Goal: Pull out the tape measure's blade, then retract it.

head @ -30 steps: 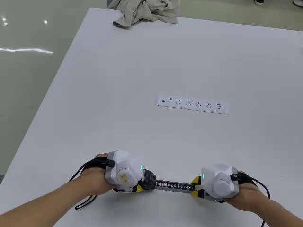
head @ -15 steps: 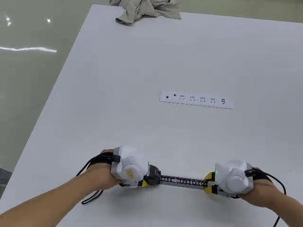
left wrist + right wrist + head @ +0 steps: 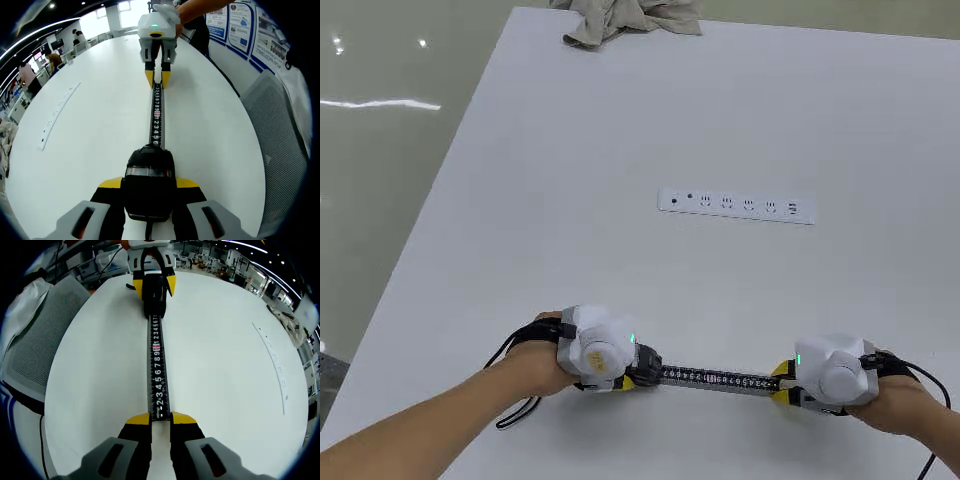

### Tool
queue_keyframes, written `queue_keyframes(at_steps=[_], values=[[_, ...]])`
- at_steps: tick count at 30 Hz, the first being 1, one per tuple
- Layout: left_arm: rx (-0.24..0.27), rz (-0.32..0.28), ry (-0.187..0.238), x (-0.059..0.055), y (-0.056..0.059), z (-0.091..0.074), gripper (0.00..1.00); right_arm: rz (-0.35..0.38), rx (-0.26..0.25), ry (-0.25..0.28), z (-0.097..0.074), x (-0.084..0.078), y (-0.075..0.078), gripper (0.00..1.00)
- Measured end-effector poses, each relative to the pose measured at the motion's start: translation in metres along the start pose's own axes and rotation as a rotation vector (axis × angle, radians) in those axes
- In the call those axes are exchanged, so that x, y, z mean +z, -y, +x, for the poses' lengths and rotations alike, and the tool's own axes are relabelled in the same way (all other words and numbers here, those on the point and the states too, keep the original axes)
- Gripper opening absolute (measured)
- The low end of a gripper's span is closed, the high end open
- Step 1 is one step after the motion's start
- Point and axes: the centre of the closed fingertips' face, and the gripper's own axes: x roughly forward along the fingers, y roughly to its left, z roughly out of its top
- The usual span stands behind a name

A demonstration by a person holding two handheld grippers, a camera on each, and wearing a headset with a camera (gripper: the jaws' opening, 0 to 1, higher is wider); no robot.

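The tape measure [image 3: 642, 366] lies near the front edge of the white table [image 3: 620, 150]. Its blade [image 3: 718, 379] is out and lies flat on the surface between the two grippers.

In the left gripper view, the left gripper [image 3: 149, 184] has its jaws closed on the black case [image 3: 149, 202]. The case sits between the yellow tips, one on each side, and its front sticks out a little beyond them. The blade leaves the front of the case and runs straight to the right gripper [image 3: 160, 418]. The jaws of this gripper are narrow and pinch the end of the blade between their yellow tips. The printed numbers begin just in front of the tips.

In the head view the grippers are well apart, each in one hand. A power strip [image 3: 736, 206] lies farther back on the table, and a cloth [image 3: 630, 18] is at the far edge.
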Motion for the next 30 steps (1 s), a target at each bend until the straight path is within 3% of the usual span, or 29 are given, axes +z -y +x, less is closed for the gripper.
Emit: queue_keyframes(at_steps=[30], values=[[0.0, 0.0, -0.009, -0.001, 0.0, 0.001, 0.33, 0.012, -0.012, -0.053, -0.019, -0.039, 0.003, 0.12]])
